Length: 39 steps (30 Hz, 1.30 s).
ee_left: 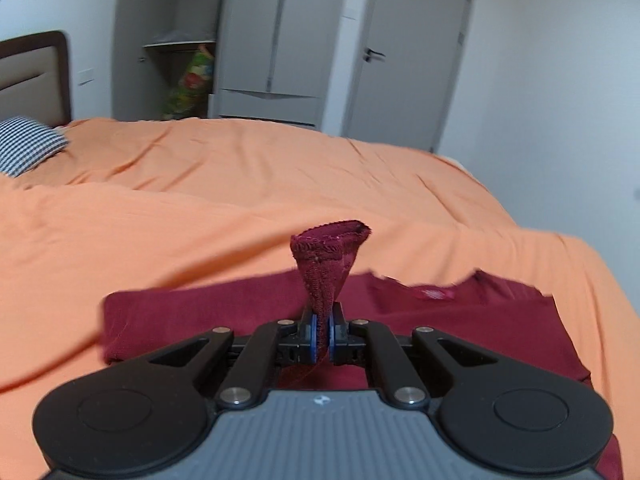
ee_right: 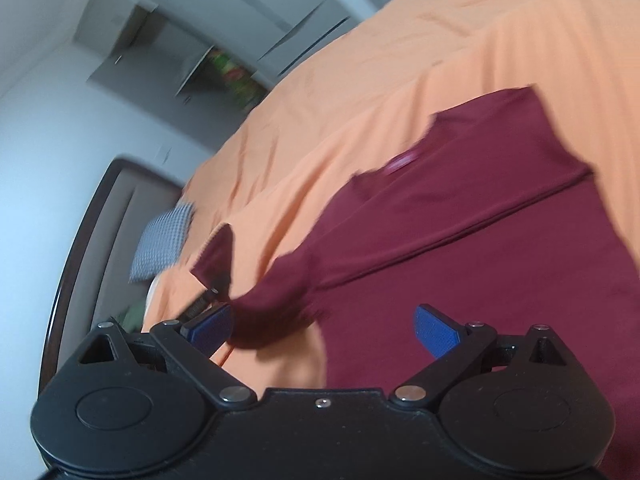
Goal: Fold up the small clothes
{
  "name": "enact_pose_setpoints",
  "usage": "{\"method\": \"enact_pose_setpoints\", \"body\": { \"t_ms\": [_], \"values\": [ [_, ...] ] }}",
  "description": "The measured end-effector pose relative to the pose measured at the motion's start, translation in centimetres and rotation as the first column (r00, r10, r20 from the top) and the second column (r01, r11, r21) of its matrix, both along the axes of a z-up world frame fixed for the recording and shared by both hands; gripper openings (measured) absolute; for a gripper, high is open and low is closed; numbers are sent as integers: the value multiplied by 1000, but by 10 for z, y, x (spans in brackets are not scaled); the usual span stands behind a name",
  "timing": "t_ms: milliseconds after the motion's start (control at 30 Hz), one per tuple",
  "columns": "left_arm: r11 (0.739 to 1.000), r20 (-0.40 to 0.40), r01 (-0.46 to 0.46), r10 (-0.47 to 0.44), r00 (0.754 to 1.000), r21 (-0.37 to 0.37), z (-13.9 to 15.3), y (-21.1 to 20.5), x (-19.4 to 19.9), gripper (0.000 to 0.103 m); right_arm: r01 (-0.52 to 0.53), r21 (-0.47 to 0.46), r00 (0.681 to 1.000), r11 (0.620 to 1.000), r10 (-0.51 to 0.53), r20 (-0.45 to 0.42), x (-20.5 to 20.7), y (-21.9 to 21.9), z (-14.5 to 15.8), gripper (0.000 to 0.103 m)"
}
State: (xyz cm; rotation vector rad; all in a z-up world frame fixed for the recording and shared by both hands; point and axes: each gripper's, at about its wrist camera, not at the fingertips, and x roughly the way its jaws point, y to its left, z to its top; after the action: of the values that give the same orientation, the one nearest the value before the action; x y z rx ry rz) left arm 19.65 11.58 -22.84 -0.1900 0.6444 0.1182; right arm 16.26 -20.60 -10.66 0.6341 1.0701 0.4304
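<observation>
Garment: one dark red knit top [ee_left: 460, 320], lying flat on the near part of the orange bedspread [ee_left: 200, 208]; a small pink label [ee_left: 434, 294] sits at its far edge by the neckline.
Sleeve: one cuff [ee_left: 328, 256] lifted off the bed, its hemmed end standing up beyond the fingertips.
Left gripper [ee_left: 323, 334]: one, jaws closed, pinching that sleeve between the blue pads.
Right gripper [ee_right: 324, 330]: one, jaws spread wide above the body of the garment, nothing between the blue pads [ee_right: 434, 330].
Pillow: one checked pillow [ee_left: 24, 144], far left on the bed, well apart from the garment.
Headboard: one, dark-framed [ee_left: 36, 76], far left.
Wardrobe: one grey unit [ee_left: 224, 40] beyond the bed.
Door: one grey door [ee_left: 412, 52], far right.
</observation>
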Motion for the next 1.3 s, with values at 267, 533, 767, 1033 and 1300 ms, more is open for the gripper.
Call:
{"method": "enact_pose_setpoints", "body": {
  "t_ms": [267,533,767,1033,1300],
  "values": [
    [967,-121,203,-185,975,155,-70,-97,31,5,62,-74,997,995,-64,-33,5,-52,-20,98],
    [943,-112,275,-258,960,186,-61,-112,-8,33,13,140,990,990,7,-139,89,-24,-81,97],
    [997,-65,71,-73,995,-23,-17,-31,-72,65,-58,158,981,986,86,-174,167,27,-149,79],
    [988,-121,-139,131,984,-65,-7,75,-96,65,-223,105,958,969,238,-161,191,60,-199,47],
    [971,-163,-214,196,967,-103,-15,111,-84,67,-302,100,946,948,311,-90,184,82,-190,2]
  ]
}}
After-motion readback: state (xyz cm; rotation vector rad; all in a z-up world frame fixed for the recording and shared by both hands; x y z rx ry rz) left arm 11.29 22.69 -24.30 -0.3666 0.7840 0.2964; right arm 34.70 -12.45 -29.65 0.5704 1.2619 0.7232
